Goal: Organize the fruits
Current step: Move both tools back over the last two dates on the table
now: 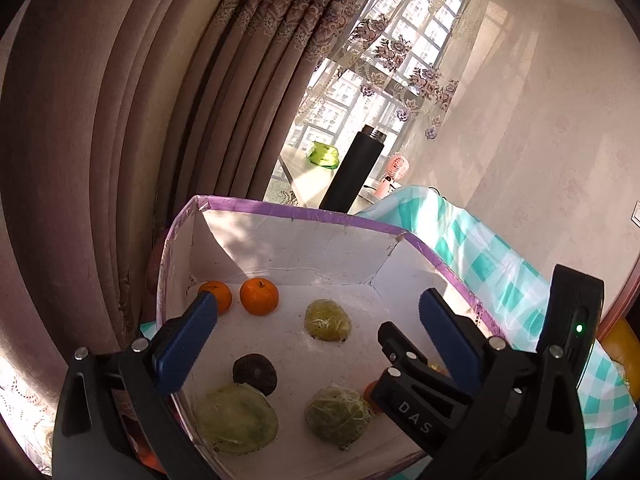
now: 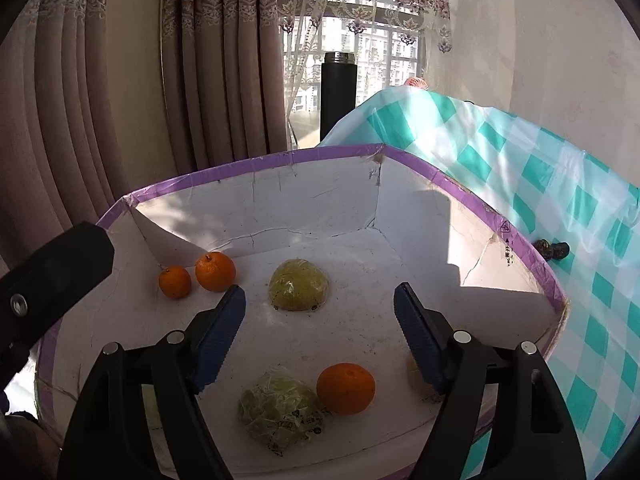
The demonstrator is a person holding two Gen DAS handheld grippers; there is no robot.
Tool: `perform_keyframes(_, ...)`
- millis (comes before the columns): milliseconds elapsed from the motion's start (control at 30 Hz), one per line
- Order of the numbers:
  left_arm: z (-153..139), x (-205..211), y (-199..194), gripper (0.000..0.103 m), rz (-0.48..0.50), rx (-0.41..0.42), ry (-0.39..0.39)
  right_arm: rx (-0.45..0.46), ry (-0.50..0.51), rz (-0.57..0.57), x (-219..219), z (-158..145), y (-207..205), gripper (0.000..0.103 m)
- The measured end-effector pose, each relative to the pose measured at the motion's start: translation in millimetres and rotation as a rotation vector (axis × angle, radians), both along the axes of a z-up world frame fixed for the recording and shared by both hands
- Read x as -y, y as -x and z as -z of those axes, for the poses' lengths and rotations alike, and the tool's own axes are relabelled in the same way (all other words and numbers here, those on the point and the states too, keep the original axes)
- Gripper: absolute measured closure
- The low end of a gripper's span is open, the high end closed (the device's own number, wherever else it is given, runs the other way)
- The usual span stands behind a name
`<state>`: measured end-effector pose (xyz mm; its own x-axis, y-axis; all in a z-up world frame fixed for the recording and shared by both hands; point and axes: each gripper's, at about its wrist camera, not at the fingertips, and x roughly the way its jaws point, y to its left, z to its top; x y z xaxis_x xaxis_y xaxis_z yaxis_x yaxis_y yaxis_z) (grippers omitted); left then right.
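Both tools hang over a white box with a purple-taped rim (image 2: 256,160), and most of the fruit already lies on its floor. At the far left corner sit two oranges (image 2: 215,271), close together; a wrapped green fruit (image 2: 299,285) lies mid-floor, a second wrapped one (image 2: 280,410) lies nearer, with a third orange (image 2: 346,388) just beside it. The left view adds a dark, wrinkled fruit (image 1: 255,373) and another pale green wrapped fruit (image 1: 236,418) by the near wall. The left tool (image 1: 316,336) stands wide with nothing between its pads; the right tool (image 2: 320,336) is also parted and empty. Judging by this, the gathering looks largely done, though a small dark object (image 2: 554,249) rests outside the box on the checked cloth (image 2: 560,184) covering the counter; what it is cannot be told. The letters "DAS" show on the right tool's body in the left view; print on the box's inner wall and the wrappers is too small to read.
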<state>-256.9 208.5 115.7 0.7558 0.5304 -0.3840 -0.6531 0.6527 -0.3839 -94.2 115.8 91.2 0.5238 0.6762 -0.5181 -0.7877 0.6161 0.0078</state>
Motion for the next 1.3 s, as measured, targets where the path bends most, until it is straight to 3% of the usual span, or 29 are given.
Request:
perform_keyframes(67, -2.2, 17.4, -3.6, 0.002, 0.007, -0.003, -0.121, 0.049, -0.1, 0.054, 22.9, -4.4, 1.0, 0.018)
perform_keyframes(133, -2.1, 36.3, -10.5, 0.002, 0.049, -0.011, -0.225, 0.069, -0.213, 0.112, 54.5, -7.5, -4.7, 0.017)
perform_keyframes(200, -2.1, 55.9, -13.2, 0.002, 0.122, 0.029, -0.293, 0.083, -0.245, 0.217, 82.8, -5.1, -17.0, 0.017)
perform_keyframes(333, 1.4, 97.3, -34.9, 0.002, 0.274, 0.03, -0.359, 0.01, -0.288, 0.465, 153.3, 9.1, -62.5, 0.017)
perform_keyframes(433, 6.5, 130.3, -63.6, 0.002, 0.389, -0.01, -0.421, -0.055, -0.254, 0.652, 203.0, 23.1, -98.5, 0.016)
perform_keyframes(567, 16.7, 170.2, -115.1, 0.002, 0.568, -0.091, -0.444, -0.127, -0.198, 0.808, 256.5, 42.0, -142.6, 0.016)
perform_keyframes(633, 25.8, 187.7, -144.7, 0.002, 0.642, -0.133, -0.438, -0.204, -0.217, 0.844, 279.1, 51.3, -161.2, 0.016)
perform_keyframes(767, 46.7, 211.0, -198.5, 0.002, 0.767, -0.201, -0.39, -0.29, -0.272, 0.808, 304.3, 62.4, -180.4, 0.016)
perform_keyframes(933, 63.9, 208.6, -259.1, 0.002, 0.834, -0.255, -0.261, -0.295, -0.25, 0.66, 292.5, 59.5, -209.8, 0.02)
perform_keyframes(1100, 70.6, 218.8, -300.0, 0.002, 0.883, -0.303, -0.215, -0.315, -0.186, 0.538, 268.4, 59.1, -254.3, 0.027)
perform_keyframes(1200, 78.1, 202.1, -325.1, 0.002, 0.851, -0.337, -0.1, -0.313, -0.114, 0.434, 246.3, 59.2, -279.7, 0.028)
perform_keyframes(1300, 82.2, 179.6, -332.3, 0.002, 0.83, -0.309, 0.025, -0.293, -0.041, 0.343, 223.8, 59.3, -304.4, 0.028)
